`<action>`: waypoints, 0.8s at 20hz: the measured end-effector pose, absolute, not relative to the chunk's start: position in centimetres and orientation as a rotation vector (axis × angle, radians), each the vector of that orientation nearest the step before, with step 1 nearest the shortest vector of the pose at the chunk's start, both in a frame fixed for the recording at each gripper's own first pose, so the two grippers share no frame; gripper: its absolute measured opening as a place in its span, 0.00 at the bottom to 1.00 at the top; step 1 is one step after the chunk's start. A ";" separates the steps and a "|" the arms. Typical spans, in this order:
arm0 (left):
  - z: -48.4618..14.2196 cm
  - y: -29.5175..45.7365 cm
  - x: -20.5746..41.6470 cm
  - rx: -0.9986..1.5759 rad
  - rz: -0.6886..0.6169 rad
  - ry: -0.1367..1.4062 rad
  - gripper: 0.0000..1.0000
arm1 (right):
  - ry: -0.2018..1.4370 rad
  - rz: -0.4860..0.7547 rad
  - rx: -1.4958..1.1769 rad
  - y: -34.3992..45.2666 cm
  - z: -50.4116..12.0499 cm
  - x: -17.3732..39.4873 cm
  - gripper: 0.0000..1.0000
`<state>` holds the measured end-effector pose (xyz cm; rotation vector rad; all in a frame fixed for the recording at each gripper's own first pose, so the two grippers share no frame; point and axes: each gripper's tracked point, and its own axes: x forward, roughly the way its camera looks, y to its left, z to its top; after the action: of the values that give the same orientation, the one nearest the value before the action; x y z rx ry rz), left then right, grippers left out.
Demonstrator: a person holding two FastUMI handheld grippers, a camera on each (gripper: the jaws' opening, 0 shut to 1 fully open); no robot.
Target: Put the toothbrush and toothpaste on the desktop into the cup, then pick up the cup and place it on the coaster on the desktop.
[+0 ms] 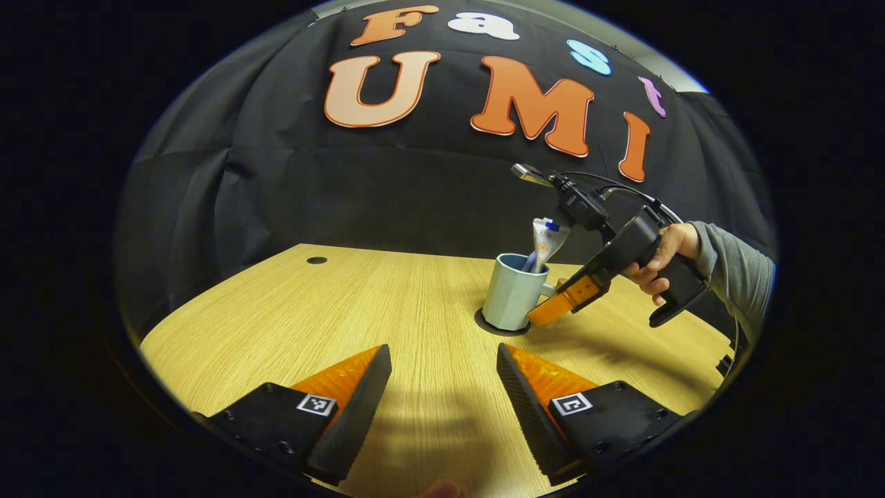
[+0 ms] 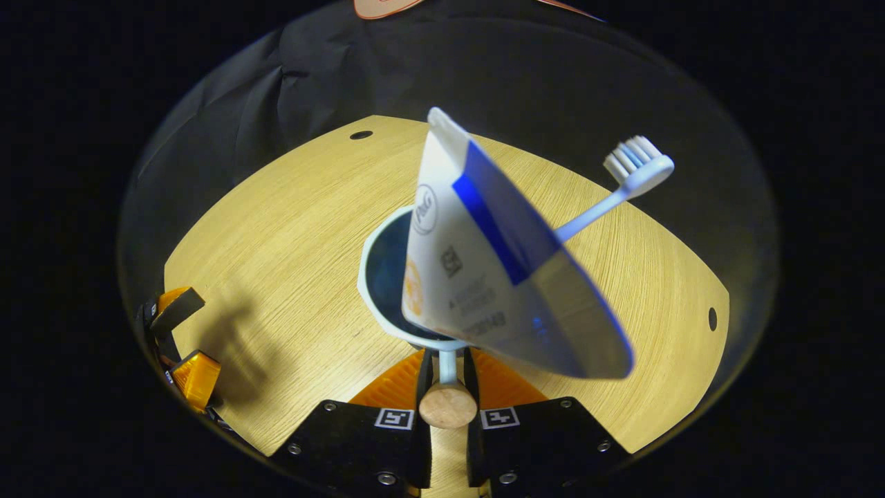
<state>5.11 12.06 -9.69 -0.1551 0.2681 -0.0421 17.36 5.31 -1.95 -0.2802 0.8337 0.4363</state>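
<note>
The cup (image 1: 512, 290) stands upright on the dark round coaster (image 1: 499, 326), right of centre in your left gripper view, on the wooden counter (image 1: 359, 311); the coaster's rim shows around the cup's base; the toothpaste (image 1: 546, 242) stands in the cup with its flat crimped end up, leaning toward the right of the frame. In your right gripper view the cup (image 2: 387, 277) sits at the middle of the frame seen from above, with the toothpaste (image 2: 484, 277) rising out of it toward the lens and covering much of its mouth; the toothbrush (image 2: 622, 180) also stands in the cup, its bristled head up at the upper right of the frame.

Your right tongs (image 2: 447, 377) are narrow, one finger on each side of the cup's handle, whose round wooden knob (image 2: 447, 407) lies just in front of them; both fingers press on the handle. In the left gripper view these tongs (image 1: 560, 304) reach in from the right to the cup's handle side, held by your hand (image 1: 664, 259) in a grey sleeve (image 1: 736, 273).

Your left tongs (image 1: 442, 387) stand wide apart above bare counter at the bottom of the frame, well apart from the cup; they also appear at the lower left edge of the right gripper view (image 2: 183, 339).
</note>
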 end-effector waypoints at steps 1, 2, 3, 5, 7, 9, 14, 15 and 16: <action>-9.9 12.2 5.1 -0.158 -0.038 0.270 0.98 | 0.841 0.442 -0.281 5.2 -2.1 17.2 0.20; -9.9 12.2 5.1 -0.161 -0.035 0.272 0.98 | 0.852 0.443 -0.281 5.0 -2.0 17.0 0.20; -10.1 12.5 5.2 -0.164 -0.033 0.274 0.97 | 0.846 0.443 -0.276 5.3 -1.8 17.1 0.21; -10.3 12.4 5.2 -0.166 -0.032 0.280 0.98 | 0.823 0.444 -0.268 5.1 -1.5 17.1 0.27; -10.3 12.2 5.6 -0.167 -0.034 0.281 0.98 | 0.778 0.451 -0.238 5.0 -0.5 17.2 0.32; -10.1 11.8 5.8 -0.162 -0.037 0.278 0.98 | 0.721 0.444 -0.233 4.9 0.4 17.9 0.38; -8.4 10.3 6.4 -0.133 -0.052 0.242 0.97 | 0.569 0.471 -0.143 5.0 3.2 17.6 0.56; -8.2 10.0 6.4 -0.129 -0.056 0.237 0.97 | 0.543 0.474 -0.125 5.1 3.8 17.1 0.58; -8.0 9.7 6.5 -0.125 -0.056 0.233 0.97 | 0.512 0.469 -0.119 4.8 4.2 16.8 0.61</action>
<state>6.53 9.67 -8.05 -0.1246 0.2326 -0.0565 16.79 4.78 4.24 -0.1192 0.5119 0.4688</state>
